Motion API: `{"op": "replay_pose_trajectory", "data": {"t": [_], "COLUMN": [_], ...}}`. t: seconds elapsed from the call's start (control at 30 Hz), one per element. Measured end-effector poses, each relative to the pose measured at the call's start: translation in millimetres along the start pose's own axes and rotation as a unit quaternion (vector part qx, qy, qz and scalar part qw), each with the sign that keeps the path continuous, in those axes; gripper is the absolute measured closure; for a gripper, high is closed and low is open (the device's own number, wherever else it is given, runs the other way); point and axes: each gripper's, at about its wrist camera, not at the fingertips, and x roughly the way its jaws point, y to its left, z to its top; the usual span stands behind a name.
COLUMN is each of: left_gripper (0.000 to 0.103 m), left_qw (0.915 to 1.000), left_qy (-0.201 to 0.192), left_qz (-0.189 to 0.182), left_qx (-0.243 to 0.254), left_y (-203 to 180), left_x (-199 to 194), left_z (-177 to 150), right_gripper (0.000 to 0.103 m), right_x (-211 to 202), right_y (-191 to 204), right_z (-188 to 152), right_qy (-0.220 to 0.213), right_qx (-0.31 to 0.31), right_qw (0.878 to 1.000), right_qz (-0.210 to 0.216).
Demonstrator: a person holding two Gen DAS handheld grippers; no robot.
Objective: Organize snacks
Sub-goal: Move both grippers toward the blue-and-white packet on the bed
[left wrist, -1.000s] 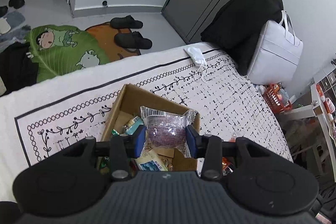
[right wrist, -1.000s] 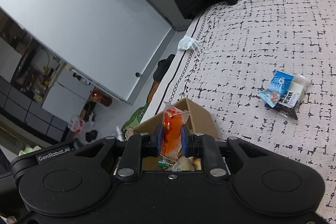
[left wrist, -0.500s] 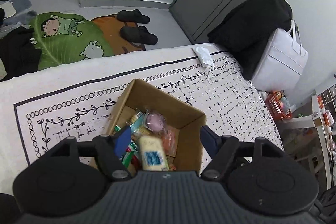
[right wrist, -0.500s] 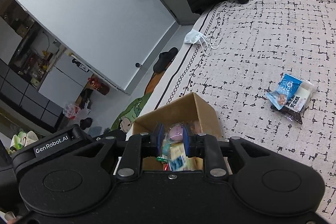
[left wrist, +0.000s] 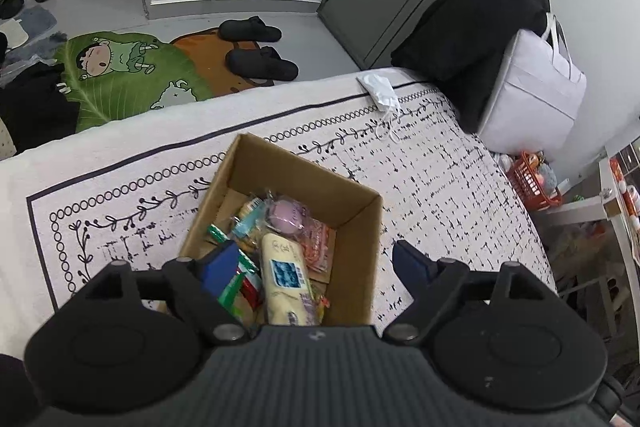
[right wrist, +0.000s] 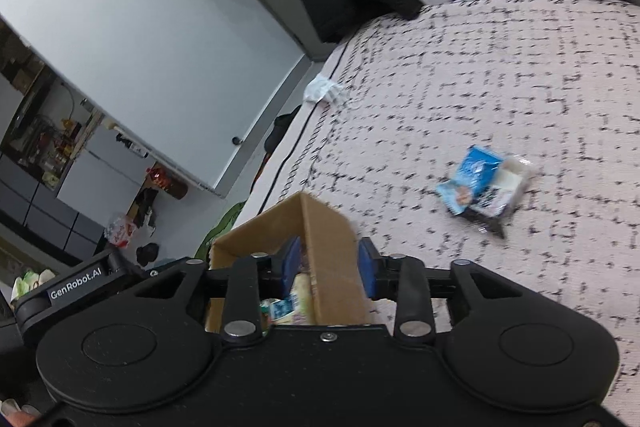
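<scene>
A brown cardboard box (left wrist: 360, 223) stands on the patterned bed cover and holds several snack packs, among them a purple round one (left wrist: 286, 215) and a cream pack with a blue label (left wrist: 285, 275). My left gripper (left wrist: 314, 261) is open and empty, above the box's near side. My right gripper (right wrist: 328, 265) is open and empty, straddling the box's corner (right wrist: 320, 227). A blue snack pack (right wrist: 474, 177) lies with a clear white pack (right wrist: 510, 183) and a dark pack on the cover to the right.
A white face mask (left wrist: 378, 89) lies near the bed's far edge. A black garment and a white bag (left wrist: 536, 87) stand beyond the bed. A red basket (left wrist: 534, 183) sits on the floor. Black slippers (left wrist: 260, 63) and a green mat lie below.
My left gripper opened and let the purple pack fall into the box. My right gripper opened and let go of the orange pack, which is no longer in view, then swung right.
</scene>
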Motion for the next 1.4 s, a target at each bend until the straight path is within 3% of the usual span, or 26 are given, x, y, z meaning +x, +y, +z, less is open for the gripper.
{"op": "replay_pose_trajectory", "data": {"t": [0.07, 0.2, 0.37, 0.5, 0.8, 1.4], "left_gripper": [0.017, 0.014, 0.001, 0.000, 0.000, 0.003], "left_qw": [1.0000, 0.9998, 0.9994, 0.9991, 0.9973, 0.9896], "left_qy": [0.001, 0.005, -0.004, 0.001, 0.018, 0.028], "left_qz": [-0.002, -0.015, -0.026, -0.031, -0.041, -0.061], "left_qx": [0.003, 0.010, 0.022, 0.027, 0.057, 0.127], "left_y": [-7, -20, -36, -45, -71, -119], "left_x": [2, 6, 8, 11, 24, 68], "left_z": [-3, -9, -18, -22, -30, -52], "right_gripper": [0.056, 0.053, 0.035, 0.022, 0.022, 0.053], "right_x": [-6, -13, -22, -29, -25, 3], "right_y": [-7, -23, -41, -56, -84, -144], "right_z": [2, 7, 12, 16, 13, 9], "right_qy": [-0.008, -0.012, -0.028, -0.042, -0.043, -0.036], "right_qx": [0.000, 0.014, 0.022, 0.039, 0.079, 0.196], "right_qw": [1.000, 1.000, 0.999, 0.998, 0.995, 0.979], "right_qz": [-0.001, -0.009, -0.021, -0.032, -0.032, -0.033]}}
